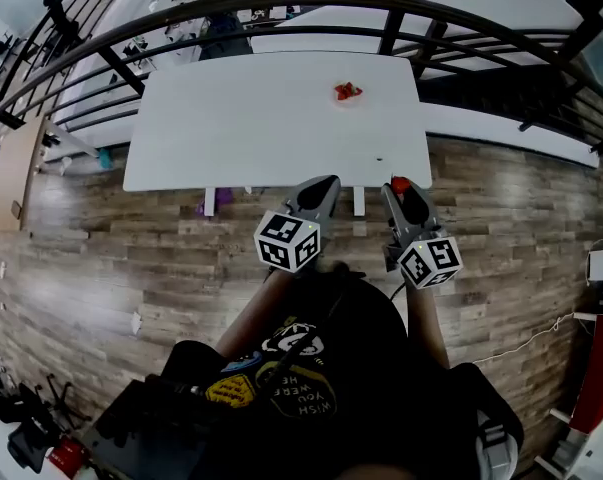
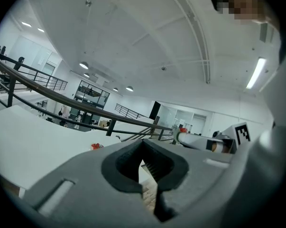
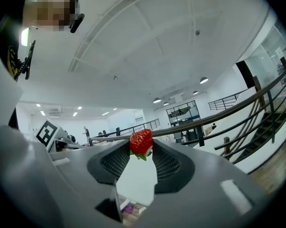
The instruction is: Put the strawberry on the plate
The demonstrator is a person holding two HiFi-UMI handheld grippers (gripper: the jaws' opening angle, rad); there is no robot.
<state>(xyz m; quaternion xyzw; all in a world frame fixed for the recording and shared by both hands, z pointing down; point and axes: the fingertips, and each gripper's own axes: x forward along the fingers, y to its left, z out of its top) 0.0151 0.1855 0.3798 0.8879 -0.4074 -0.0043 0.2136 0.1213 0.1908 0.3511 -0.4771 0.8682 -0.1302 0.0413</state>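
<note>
right claw (image 3: 141,149) — strawberry (image 3: 141,140) pinched, near table edge (image 1: 281,184)

Right gripper (image 1: 401,196) has the strawberry (image 1: 400,184) pinched at the white table's (image 1: 241,118) near edge, left gripper (image 1: 322,190) just beside.

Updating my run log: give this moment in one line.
left gripper shut, empty | right gripper holding strawberry | table ahead

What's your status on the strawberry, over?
Right gripper shut on strawberry, at the table's near edge. Left gripper shut, empty. Nothing in the way; plate not made out.
</note>
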